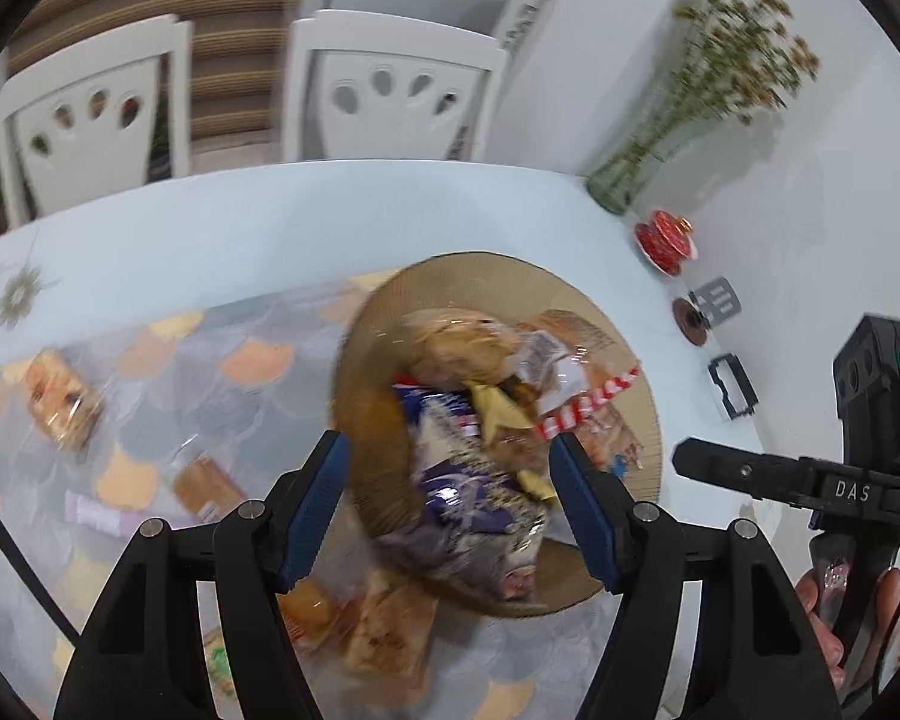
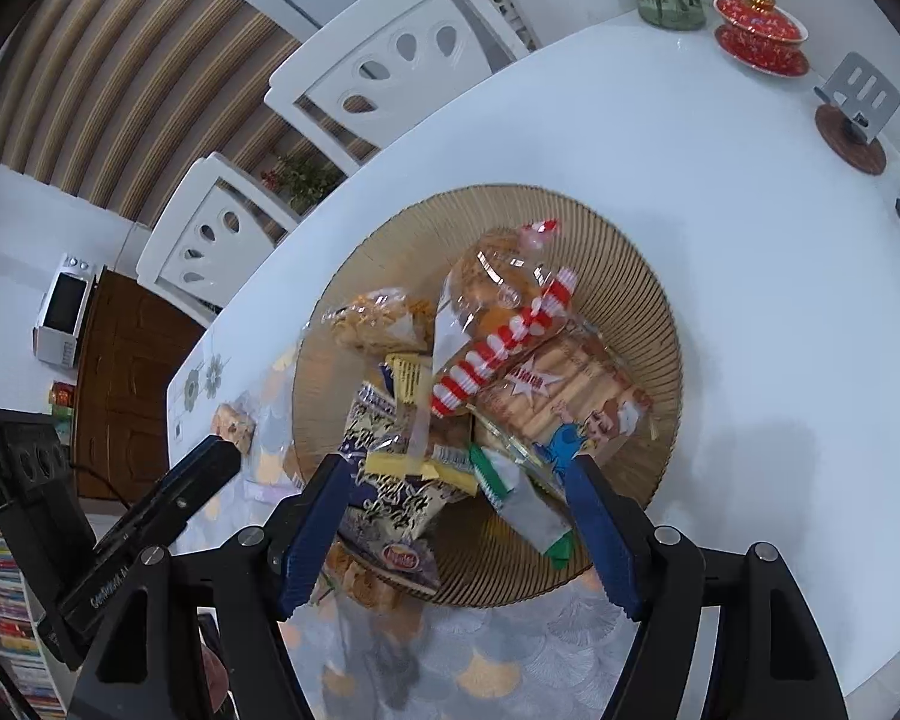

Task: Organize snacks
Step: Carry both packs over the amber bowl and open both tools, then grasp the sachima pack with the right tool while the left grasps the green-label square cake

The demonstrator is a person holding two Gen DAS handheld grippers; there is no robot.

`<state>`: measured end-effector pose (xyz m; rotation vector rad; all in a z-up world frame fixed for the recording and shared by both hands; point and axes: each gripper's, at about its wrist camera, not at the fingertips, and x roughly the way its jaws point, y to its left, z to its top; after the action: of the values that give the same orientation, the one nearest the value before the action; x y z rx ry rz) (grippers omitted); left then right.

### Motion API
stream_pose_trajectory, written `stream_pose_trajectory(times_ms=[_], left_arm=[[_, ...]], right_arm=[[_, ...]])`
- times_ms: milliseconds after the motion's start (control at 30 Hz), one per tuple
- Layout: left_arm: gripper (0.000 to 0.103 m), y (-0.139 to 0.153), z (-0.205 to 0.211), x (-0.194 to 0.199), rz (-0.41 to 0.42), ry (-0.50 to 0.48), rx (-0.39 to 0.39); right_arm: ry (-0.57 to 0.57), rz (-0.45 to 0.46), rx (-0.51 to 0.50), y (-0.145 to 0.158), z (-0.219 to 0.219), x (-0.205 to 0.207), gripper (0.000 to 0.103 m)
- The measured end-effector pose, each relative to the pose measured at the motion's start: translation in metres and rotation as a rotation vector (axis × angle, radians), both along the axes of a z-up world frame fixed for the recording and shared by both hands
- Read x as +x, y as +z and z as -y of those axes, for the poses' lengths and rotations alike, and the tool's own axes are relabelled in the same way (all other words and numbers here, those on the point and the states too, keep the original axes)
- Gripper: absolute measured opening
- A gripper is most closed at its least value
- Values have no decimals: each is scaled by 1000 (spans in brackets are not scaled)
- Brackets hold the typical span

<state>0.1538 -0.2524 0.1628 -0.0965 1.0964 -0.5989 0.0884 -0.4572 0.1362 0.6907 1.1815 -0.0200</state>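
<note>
A round ribbed wooden tray point(image 2: 642, 276) point(image 1: 480, 282) on the white table holds several snack packs: a bread bag point(image 2: 498, 282), a biscuit pack with a red-striped edge point(image 2: 570, 384), a purple wafer pack point(image 2: 390, 498) point(image 1: 480, 498) and a green-white sachet point(image 2: 528, 504). My right gripper point(image 2: 462, 516) is open and empty, just above the tray's near side. My left gripper point(image 1: 450, 504) is open and empty, above the purple pack. More snack packs point(image 1: 60, 402) point(image 1: 204, 480) lie loose on the patterned mat to the left. The left wrist view is motion-blurred.
A glass vase with flowers point(image 1: 678, 138), a red lidded cup point(image 2: 759, 30), a round coaster with a phone stand point(image 2: 852, 126) and a black frame point(image 1: 732, 387) stand along the table's far right edge. Two white chairs point(image 1: 390, 84) stand behind the table.
</note>
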Motion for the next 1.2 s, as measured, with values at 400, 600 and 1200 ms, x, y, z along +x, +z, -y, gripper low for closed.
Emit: stream_pose_trajectory(times_ms=[400,600,1200], left_arm=[[67,11,-98,-9,46,228,59],[67,-11,-146,-28,-11,252,85],[67,-78,-167,-60,-106,-19,102]], right_arm=[[117,18,22,3,-48,-3,72],[203,11,31,-3,-100,2,72],[255,-78,-65,-38,-217,9,72]])
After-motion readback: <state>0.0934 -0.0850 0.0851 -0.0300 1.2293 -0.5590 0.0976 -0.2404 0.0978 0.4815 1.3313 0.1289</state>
